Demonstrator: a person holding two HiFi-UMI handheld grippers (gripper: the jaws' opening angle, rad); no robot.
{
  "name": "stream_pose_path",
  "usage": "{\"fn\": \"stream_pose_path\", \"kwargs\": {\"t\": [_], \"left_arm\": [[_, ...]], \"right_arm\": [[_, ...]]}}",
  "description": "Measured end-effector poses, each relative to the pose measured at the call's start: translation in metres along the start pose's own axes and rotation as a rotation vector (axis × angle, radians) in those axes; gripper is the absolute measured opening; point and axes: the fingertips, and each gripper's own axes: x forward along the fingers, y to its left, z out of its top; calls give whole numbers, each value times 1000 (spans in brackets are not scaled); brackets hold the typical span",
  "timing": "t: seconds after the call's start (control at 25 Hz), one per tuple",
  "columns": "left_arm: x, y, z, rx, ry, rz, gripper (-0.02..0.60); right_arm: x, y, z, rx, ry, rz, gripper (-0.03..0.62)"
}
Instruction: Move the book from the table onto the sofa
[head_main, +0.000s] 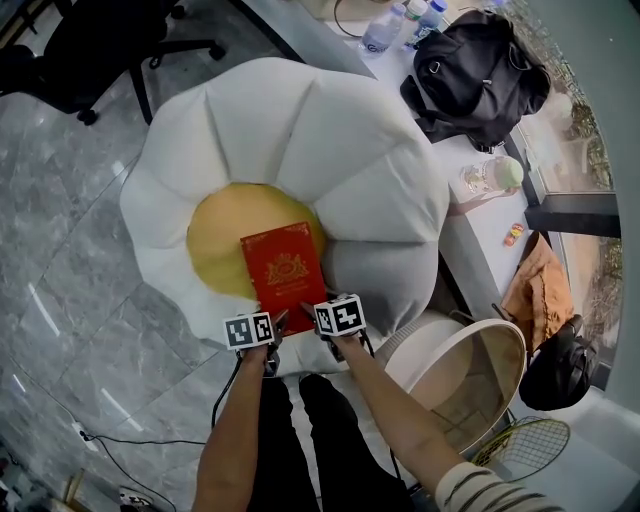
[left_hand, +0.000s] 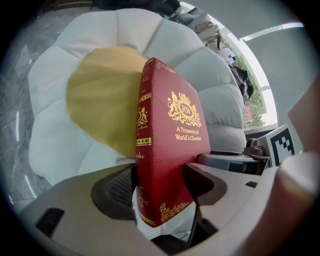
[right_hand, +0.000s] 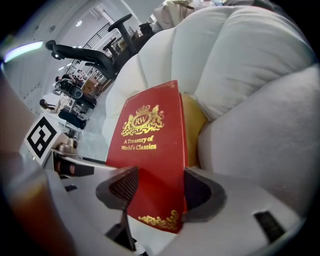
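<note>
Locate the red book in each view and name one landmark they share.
Head view: red book at centre, overlapping the yellow cushion.
Left gripper view: centre, spine toward the camera, gripped between the jaws.
Right gripper view: centre, front cover showing, gripped between the jaws.
Shared landmark: that yellow cushion behind the book.

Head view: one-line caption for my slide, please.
Left tongs and right tongs grip the red book by its near edge over the yellow centre of the white flower-shaped sofa.
</note>
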Motion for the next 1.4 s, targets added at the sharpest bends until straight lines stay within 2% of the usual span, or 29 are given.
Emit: {"fn": "stream_pose_path", "kwargs": {"t": [0.52, 0.72, 1.12, 1.4], "left_arm": [[13, 6, 0, 16, -8, 4, 298], [9, 6, 4, 70, -20, 36, 304], [-28, -2, 11, 39, -116, 79, 334], [-74, -40, -4, 117, -136, 66, 334]], "right_arm": [[12, -7, -2, -16, 4, -9, 281], [11, -10, -1, -20, -9, -38, 298], [-28, -13, 1, 4, -74, -89, 307], [-76, 21, -9, -9, -91, -73, 305]]}}
